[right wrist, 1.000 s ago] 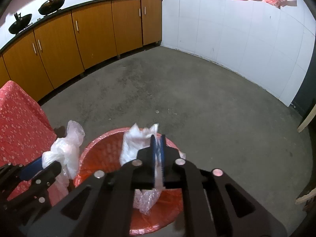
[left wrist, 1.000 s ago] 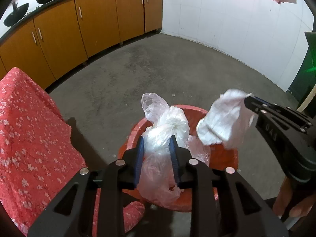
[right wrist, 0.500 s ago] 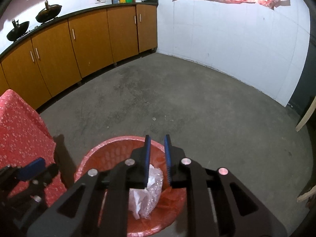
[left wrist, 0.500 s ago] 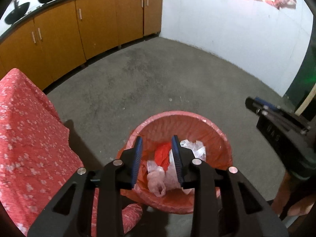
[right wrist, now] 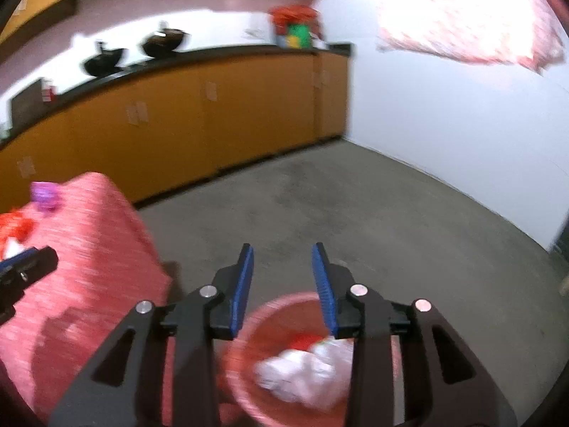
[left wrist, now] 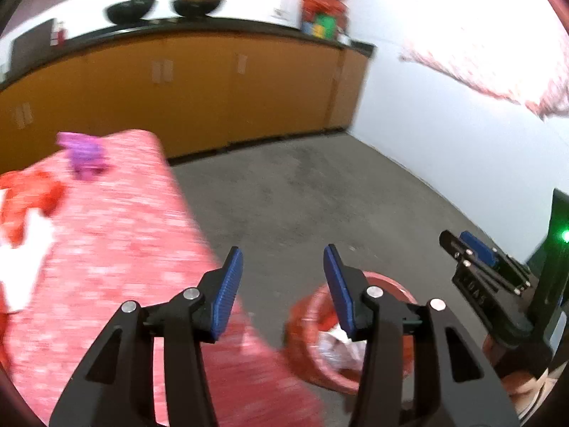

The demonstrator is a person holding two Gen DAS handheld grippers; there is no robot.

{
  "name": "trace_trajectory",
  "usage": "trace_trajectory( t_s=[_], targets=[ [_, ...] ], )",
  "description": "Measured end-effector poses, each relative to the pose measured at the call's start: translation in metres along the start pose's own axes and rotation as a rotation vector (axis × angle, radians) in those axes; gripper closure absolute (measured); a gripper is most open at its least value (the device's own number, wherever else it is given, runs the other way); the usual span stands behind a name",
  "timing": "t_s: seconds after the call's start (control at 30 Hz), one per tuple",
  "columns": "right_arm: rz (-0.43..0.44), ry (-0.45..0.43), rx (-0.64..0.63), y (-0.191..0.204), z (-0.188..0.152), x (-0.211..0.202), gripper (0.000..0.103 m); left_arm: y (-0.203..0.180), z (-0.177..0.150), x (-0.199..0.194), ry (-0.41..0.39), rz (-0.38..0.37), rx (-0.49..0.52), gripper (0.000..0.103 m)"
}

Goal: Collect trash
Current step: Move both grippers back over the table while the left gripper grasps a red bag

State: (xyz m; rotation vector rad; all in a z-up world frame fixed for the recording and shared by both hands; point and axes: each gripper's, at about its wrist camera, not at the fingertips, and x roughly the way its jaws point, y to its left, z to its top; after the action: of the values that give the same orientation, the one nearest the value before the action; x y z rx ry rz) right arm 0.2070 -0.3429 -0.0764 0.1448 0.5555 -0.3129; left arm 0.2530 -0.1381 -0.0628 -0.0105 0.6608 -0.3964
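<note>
Right now both my grippers are empty. My left gripper (left wrist: pixel 282 267) has its blue pads standing apart with only floor and cloth showing between them, and my right gripper (right wrist: pixel 282 267) is parted too, a little narrower; both sets of jaws have just been opening, and nothing sits between either pair. That makes sense to me: the crumpled white plastic (right wrist: pixel 302 370) lies loose in the red bin (right wrist: pixel 249 323) just below my right fingers, so there is nothing left to hold.

Just beside the bin on my left is the table under its red flowered cloth (left wrist: pixel 117 249). The bin stands on the floor close against it, which I take to be so that scraps travel only a short way from tabletop to bin.

Farther along the cloth I can make out a purple scrap (left wrist: pixel 85 153) and some red and white litter (left wrist: pixel 28 199), blurred, still waiting on top. I judge those to be my next targets.

Beyond them, the orange cabinets (left wrist: pixel 213 89) line the far wall.
</note>
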Motion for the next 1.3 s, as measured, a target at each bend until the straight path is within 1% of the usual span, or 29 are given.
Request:
trace_trajectory(
  t_s=[0.1,0.2,0.27,0.3,0.4,0.47,0.57,0.63,0.8,0.9,0.93,0.97,1.0,1.07,1.17,1.3],
  targets=[
    [0.116,-0.023,-0.055,0.053,0.015,-0.016,0.062,0.041,0.001,-0.030,-0.038,0.070,-0.032,0.051],
    [0.233,-0.037,-0.122,0.114,0.022,-0.032,0.061,0.094,-0.006,-0.070,-0.079,0.176,-0.081,0.046],
    [0.291,-0.038,-0.162,0.150,0.022,-0.041,0.061,0.123,-0.013,-0.090,-0.094,0.237,-0.107,0.044],
    [0.310,-0.037,-0.175,0.162,0.022,-0.044,0.061,0.135,-0.016,-0.100,-0.100,0.265,-0.117,0.044],
    [0.393,-0.026,-0.229,0.215,0.016,-0.056,0.061,0.175,-0.033,-0.131,-0.108,0.370,-0.141,0.038],
    [0.428,-0.019,-0.252,0.237,0.011,-0.062,0.061,0.198,-0.042,-0.142,-0.098,0.408,-0.161,0.037],
    [0.471,-0.003,-0.294,0.271,-0.003,-0.073,0.061,0.224,-0.053,-0.150,-0.073,0.430,-0.200,0.036],
    [0.486,0.001,-0.323,0.287,-0.011,-0.079,0.061,0.236,-0.060,-0.150,-0.045,0.413,-0.217,0.035],
    [0.485,0.011,-0.376,0.308,-0.022,-0.083,0.061,0.239,-0.069,-0.133,0.015,0.343,-0.241,0.035],
    [0.466,0.017,-0.380,0.309,-0.022,-0.079,0.061,0.236,-0.072,-0.122,0.029,0.342,-0.232,0.035],
    [0.463,0.018,-0.380,0.308,-0.022,-0.078,0.061,0.236,-0.074,-0.118,0.036,0.343,-0.229,0.038],
    [0.457,0.019,-0.379,0.309,-0.022,-0.076,0.061,0.236,-0.076,-0.115,0.041,0.345,-0.227,0.049],
    [0.454,0.019,-0.379,0.309,-0.022,-0.075,0.061,0.238,-0.076,-0.110,0.053,0.344,-0.223,0.056],
    [0.451,0.019,-0.381,0.312,-0.021,-0.071,0.061,0.239,-0.078,-0.109,0.048,0.351,-0.212,0.066],
    [0.455,0.029,-0.380,0.317,-0.021,-0.065,0.061,0.244,-0.080,-0.115,0.035,0.359,-0.200,0.073],
    [0.484,0.056,-0.352,0.323,-0.018,-0.056,0.061,0.263,-0.085,-0.133,0.007,0.426,-0.211,0.075]
  ],
)
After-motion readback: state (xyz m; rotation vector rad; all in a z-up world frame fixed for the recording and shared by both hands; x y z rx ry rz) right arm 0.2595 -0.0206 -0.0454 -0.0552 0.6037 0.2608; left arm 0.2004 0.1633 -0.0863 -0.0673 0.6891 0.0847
